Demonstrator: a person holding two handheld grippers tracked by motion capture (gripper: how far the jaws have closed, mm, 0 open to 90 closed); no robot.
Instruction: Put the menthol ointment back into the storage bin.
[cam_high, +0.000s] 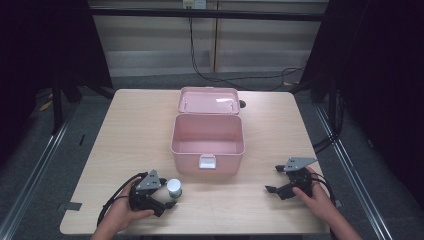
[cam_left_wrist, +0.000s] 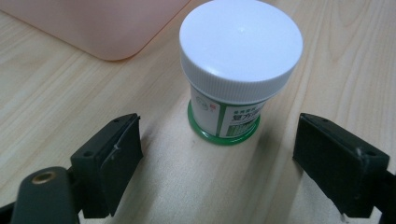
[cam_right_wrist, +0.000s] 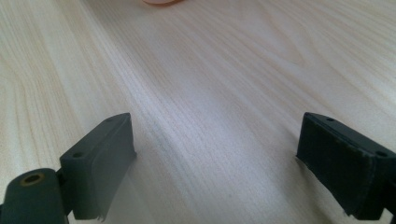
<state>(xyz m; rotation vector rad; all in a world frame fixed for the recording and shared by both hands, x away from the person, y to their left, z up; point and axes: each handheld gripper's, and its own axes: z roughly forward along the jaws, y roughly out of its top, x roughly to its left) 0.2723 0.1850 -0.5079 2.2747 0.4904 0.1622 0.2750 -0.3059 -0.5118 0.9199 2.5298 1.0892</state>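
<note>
Just ahead of left tool (cam_left_wrist: 219, 154), jar (cam_left_wrist: 236, 70).

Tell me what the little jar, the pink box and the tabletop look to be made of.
Jar: seemingly plastic, with a matte white ribbed screw cap, a printed label and a green base ring. Pink box: likely moulded plastic, smooth with a slight sheen, rounded corners and a pale front latch. Table: light wood grain, matte; whether solid wood or laminate can't be told.

Black tongs (cam_high: 170, 198); grey three-cornered plates; trailing black cables.
</note>
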